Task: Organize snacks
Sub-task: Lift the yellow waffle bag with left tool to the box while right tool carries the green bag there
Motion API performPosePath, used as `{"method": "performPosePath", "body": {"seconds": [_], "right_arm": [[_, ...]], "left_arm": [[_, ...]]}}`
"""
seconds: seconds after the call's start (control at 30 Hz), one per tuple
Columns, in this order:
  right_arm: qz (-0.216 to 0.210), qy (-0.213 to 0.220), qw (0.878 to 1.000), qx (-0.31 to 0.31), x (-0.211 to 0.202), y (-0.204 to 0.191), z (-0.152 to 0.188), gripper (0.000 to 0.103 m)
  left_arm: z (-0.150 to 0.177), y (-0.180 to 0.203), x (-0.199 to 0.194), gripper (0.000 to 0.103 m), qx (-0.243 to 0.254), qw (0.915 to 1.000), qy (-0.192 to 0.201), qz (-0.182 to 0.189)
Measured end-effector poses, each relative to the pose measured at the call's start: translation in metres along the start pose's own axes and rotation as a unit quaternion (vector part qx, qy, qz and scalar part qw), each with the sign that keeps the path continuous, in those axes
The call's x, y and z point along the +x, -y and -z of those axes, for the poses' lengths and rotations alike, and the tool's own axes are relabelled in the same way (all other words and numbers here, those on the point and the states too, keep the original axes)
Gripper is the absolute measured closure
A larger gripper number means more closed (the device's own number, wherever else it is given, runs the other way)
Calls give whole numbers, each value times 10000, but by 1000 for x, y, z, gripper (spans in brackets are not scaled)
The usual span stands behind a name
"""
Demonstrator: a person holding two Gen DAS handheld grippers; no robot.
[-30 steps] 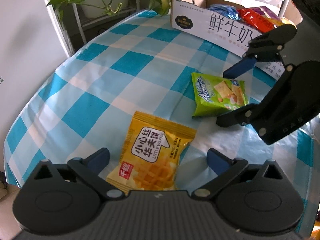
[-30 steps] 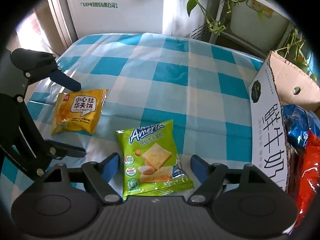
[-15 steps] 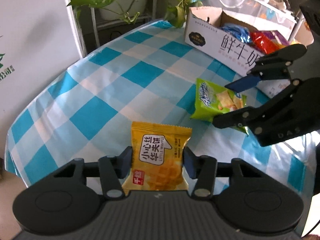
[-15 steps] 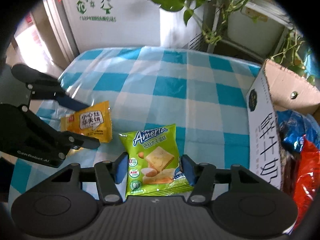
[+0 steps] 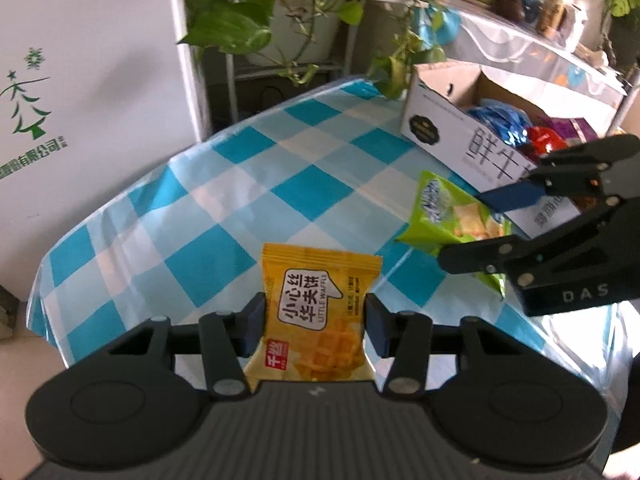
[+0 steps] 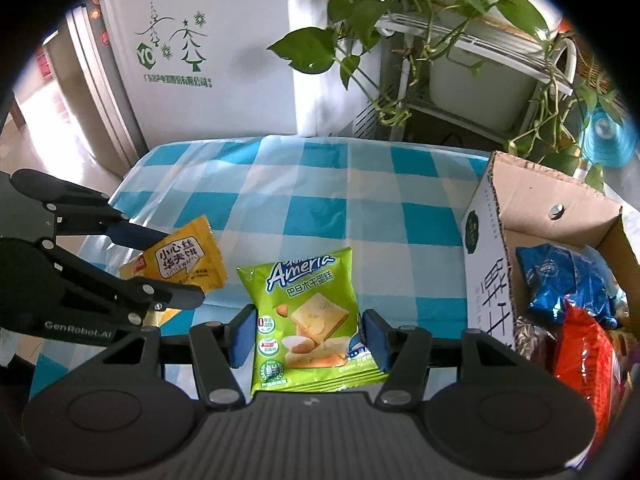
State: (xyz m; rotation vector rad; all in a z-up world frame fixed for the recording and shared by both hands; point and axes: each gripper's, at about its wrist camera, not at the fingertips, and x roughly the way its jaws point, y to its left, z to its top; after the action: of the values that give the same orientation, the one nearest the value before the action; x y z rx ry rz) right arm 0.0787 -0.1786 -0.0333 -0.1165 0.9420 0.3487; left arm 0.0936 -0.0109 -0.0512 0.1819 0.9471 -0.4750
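Note:
My left gripper (image 5: 316, 330) is shut on a yellow waffle packet (image 5: 316, 316) and holds it above the checked tablecloth (image 5: 248, 184). My right gripper (image 6: 306, 338) is shut on a green Ameria biscuit packet (image 6: 308, 320), also lifted off the table. Each gripper shows in the other's view: the right one (image 5: 472, 228) with the green packet (image 5: 448, 212), the left one (image 6: 160, 264) with the yellow packet (image 6: 184, 258). A white cardboard box (image 5: 452, 140) with several snack bags stands at the far right of the table; it also shows in the right wrist view (image 6: 488, 264).
Potted trailing plants (image 5: 248, 12) on a metal shelf stand behind the table. A large white carton with a green tree logo (image 6: 192, 48) stands at the left. The table's rounded edge (image 5: 52, 248) drops off at the left.
Both grippers closed on their packets and lifted them off the table. The views rose and tilted up, showing more of the room behind.

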Motion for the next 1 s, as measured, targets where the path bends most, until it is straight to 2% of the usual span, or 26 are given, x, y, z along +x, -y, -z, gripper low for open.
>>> {"method": "performPosePath", "body": {"seconds": [0.27,0.53,0.83,1.0], "right_arm": [[74,166,9998,115,-8,6,-6,40],[177,508,9977,408,-28,23,-16,40],[207,750,9952,591,-45,35,-20,40],[258,936,9932,649,-57,41,-22,40]], "left_arm": [[-5,0,-5,53,-213,9996,142,-146],[-16,1,-13,53,-543,9976,377,-219],[-27,1,-24,53,-1016,9925,659,-149],[-34,2,-31,53,-1166,9890,876,-257]]}}
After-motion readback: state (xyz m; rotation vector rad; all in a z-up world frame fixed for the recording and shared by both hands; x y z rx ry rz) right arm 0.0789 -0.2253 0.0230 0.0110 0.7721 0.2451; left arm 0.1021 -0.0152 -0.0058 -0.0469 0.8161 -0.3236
